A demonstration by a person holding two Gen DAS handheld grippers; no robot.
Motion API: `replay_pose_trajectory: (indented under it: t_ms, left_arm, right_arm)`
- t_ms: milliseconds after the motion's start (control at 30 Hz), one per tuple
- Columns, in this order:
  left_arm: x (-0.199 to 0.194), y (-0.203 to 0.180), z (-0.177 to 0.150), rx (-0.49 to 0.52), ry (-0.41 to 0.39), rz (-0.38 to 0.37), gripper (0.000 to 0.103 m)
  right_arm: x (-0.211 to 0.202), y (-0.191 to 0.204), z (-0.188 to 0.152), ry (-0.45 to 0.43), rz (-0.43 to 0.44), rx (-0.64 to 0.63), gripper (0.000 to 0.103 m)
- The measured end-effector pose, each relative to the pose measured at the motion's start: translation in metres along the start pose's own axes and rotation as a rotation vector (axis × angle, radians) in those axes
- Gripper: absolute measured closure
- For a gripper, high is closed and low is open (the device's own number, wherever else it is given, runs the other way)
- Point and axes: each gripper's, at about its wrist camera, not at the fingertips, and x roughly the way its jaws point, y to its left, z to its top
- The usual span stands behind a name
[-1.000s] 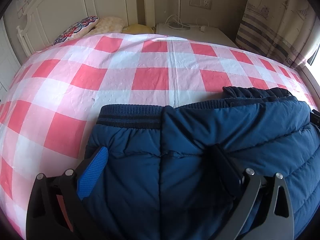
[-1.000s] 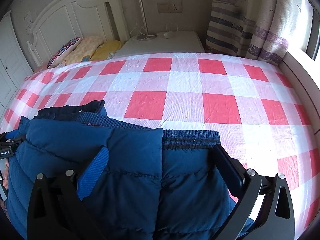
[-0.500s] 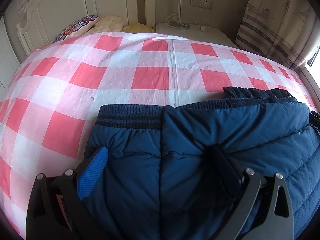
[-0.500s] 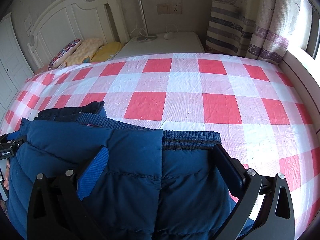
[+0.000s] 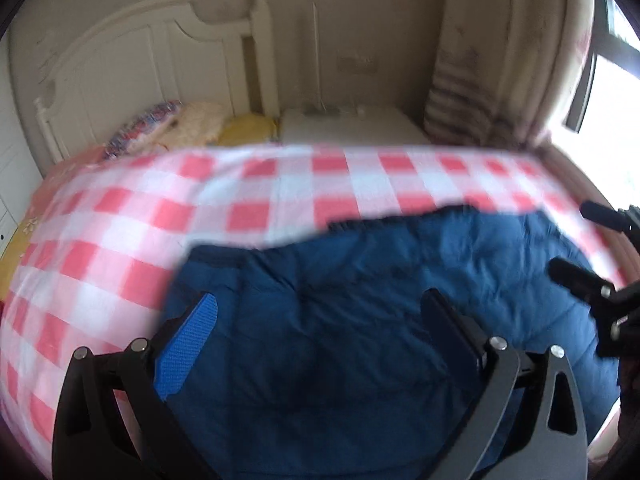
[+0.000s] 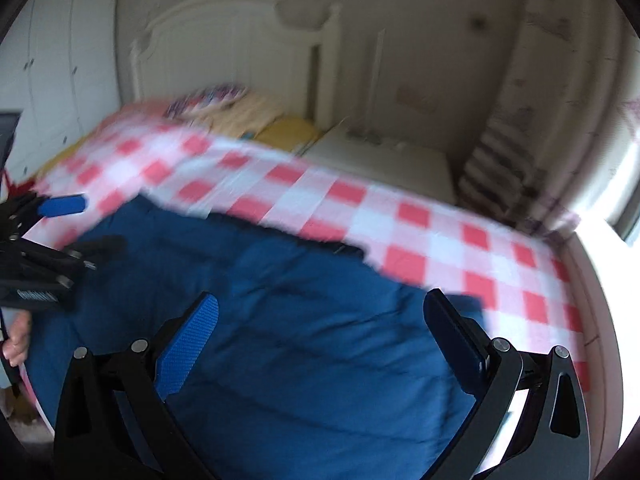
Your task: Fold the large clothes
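Observation:
A dark blue padded jacket (image 5: 380, 300) lies folded on the red and white checked bed (image 5: 248, 200). It also fills the lower part of the right wrist view (image 6: 300, 320). My left gripper (image 5: 320, 312) is open and hovers above the jacket's left part, empty. My right gripper (image 6: 320, 312) is open above the jacket's right part, empty. The right gripper shows at the right edge of the left wrist view (image 5: 592, 248), and the left gripper at the left edge of the right wrist view (image 6: 52, 228). Both views are blurred by motion.
A white headboard (image 5: 140, 64) and pillows (image 5: 176, 124) stand at the bed's far end. A white nightstand (image 5: 348, 124) and striped curtains (image 5: 468, 100) lie beyond. A window (image 5: 612, 72) is at the right.
Both grippers have lifted up and back from the jacket, which stays on the bed. Their jaws stay wide apart. The views now tilt upward and blur.

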Motion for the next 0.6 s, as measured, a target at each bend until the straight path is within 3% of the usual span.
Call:
replay_pose_trajectory:
  t_ms: [100,167,300,600]
  left_arm:
    - [0.038,-0.011,-0.015,0.027,0.099,0.012,0.002]
    - [0.052,-0.010,-0.021,0.017,0.117,-0.003,0.002]
    - [0.061,-0.010,-0.024,0.020,0.106,0.006,0.002]
    - [0.068,-0.013,-0.027,0.040,0.083,0.037,0.002]
  right_arm:
    - [0.031,0.015,-0.013,0.093,0.019,-0.024,0.005]
    - [0.047,0.018,-0.022,0.139,0.033,-0.025,0.005]
    - [0.063,0.012,-0.025,0.182,0.084,0.017,0.004]
    - [0.080,0.013,-0.029,0.231,0.098,0.029,0.004]
